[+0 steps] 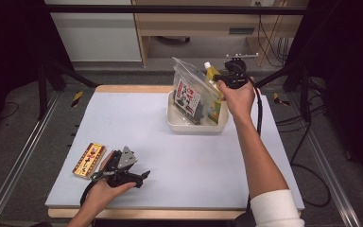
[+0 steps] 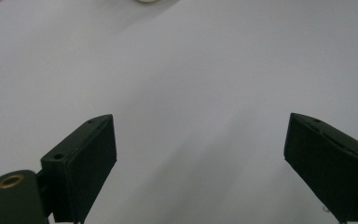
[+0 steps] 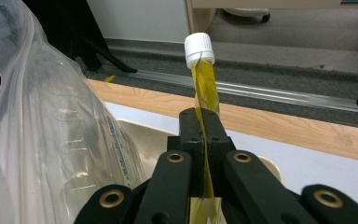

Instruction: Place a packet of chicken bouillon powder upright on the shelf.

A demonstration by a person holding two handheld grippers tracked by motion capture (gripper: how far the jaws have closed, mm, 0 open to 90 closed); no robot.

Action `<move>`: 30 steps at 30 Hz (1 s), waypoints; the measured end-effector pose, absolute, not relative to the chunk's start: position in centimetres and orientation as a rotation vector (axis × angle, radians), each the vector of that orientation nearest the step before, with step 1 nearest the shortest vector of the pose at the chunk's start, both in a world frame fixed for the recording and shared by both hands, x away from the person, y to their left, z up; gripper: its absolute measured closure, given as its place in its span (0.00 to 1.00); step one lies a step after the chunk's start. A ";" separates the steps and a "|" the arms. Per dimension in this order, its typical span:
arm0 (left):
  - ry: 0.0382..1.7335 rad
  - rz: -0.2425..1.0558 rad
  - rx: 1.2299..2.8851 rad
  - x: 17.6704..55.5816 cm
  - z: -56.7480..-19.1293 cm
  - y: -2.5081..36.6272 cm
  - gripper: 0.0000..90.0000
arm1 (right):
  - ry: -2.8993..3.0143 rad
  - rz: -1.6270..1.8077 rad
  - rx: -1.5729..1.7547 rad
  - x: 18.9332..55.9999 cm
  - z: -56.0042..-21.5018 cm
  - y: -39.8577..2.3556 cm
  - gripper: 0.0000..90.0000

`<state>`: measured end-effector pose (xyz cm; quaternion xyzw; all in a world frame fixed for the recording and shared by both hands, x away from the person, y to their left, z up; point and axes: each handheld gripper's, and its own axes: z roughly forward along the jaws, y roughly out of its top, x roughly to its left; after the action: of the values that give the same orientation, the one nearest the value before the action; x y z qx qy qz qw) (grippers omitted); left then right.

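On the pale desk (image 1: 179, 156) over grey floor, the left claw (image 2: 200, 163) gapes; the right claw (image 3: 204, 135) pinches a pouch (image 3: 204, 81) above the tub (image 1: 196, 126).

Yellow pouch (image 3: 204, 88) — upright, white-capped.

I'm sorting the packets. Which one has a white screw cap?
The yellow spout pouch, pinched in the right gripper over the white tub. The clear zip bag beside it and the flat packet near the left gripper have none.
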<state>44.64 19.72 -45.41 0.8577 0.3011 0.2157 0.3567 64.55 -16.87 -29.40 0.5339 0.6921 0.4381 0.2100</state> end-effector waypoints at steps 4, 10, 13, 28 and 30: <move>0.772 0.556 2.223 44.6 -45.4 19.7 0.10 | 1.914 1.230 1.470 64.3 -29.7 -17.0 1.00; 0.770 0.557 2.229 44.6 -45.5 19.6 0.10 | 1.914 1.235 1.469 63.9 -30.6 -17.1 1.00; 0.769 0.556 2.228 44.6 -45.5 19.6 0.10 | 1.914 1.237 1.461 63.6 -30.9 -17.1 1.00; 0.763 0.552 2.241 44.6 -45.5 19.6 0.10 | 1.945 1.136 1.467 62.7 -31.2 -16.3 1.00; 0.767 0.556 2.234 44.6 -45.5 19.6 0.10 | 1.950 1.115 1.471 62.6 -31.4 -16.3 1.00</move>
<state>44.60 19.62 -45.49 0.8624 0.2962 0.2145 0.3499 62.58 -16.32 -31.40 0.5336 0.7075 0.4044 0.2263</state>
